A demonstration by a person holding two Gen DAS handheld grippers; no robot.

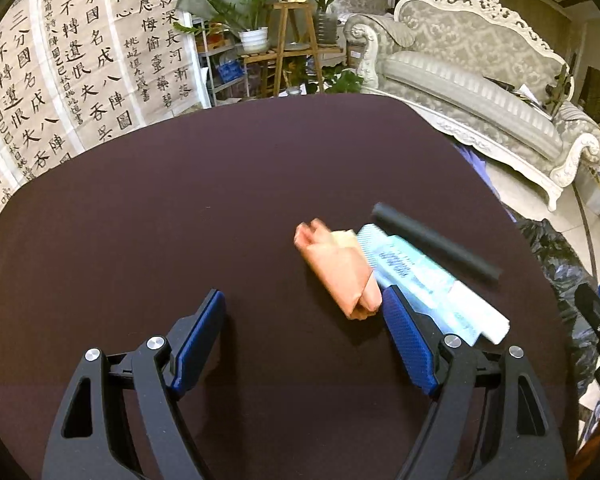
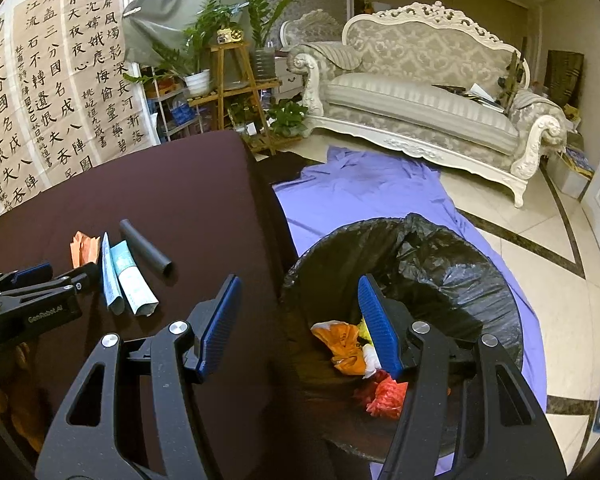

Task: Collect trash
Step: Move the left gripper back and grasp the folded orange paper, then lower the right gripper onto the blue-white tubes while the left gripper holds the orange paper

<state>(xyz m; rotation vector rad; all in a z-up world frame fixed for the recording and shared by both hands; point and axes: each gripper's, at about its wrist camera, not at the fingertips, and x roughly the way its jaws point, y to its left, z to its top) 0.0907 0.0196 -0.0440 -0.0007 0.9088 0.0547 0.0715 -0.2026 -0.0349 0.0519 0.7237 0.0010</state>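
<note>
On the dark brown table (image 1: 180,200) lie a crumpled orange paper wrapper (image 1: 336,268), pale blue and white packets (image 1: 420,280) and a black tube (image 1: 436,244), side by side. My left gripper (image 1: 304,300) hovers open just in front of them, its right finger beside the wrapper's near end, with nothing gripped. The right wrist view shows the same wrapper (image 2: 85,248), packets (image 2: 128,284) and tube (image 2: 146,248), with the left gripper (image 2: 62,272) beside them. My right gripper (image 2: 300,284) is open and empty, straddling the table's edge and a bin lined with a black bag (image 2: 460,264).
The bin holds an orange bag (image 2: 340,344) and red scraps (image 2: 384,396). A purple sheet (image 2: 380,188) covers the floor beyond it. A white sofa (image 2: 420,108), a wooden plant stand (image 2: 236,92) and calligraphy scrolls (image 2: 60,92) line the back.
</note>
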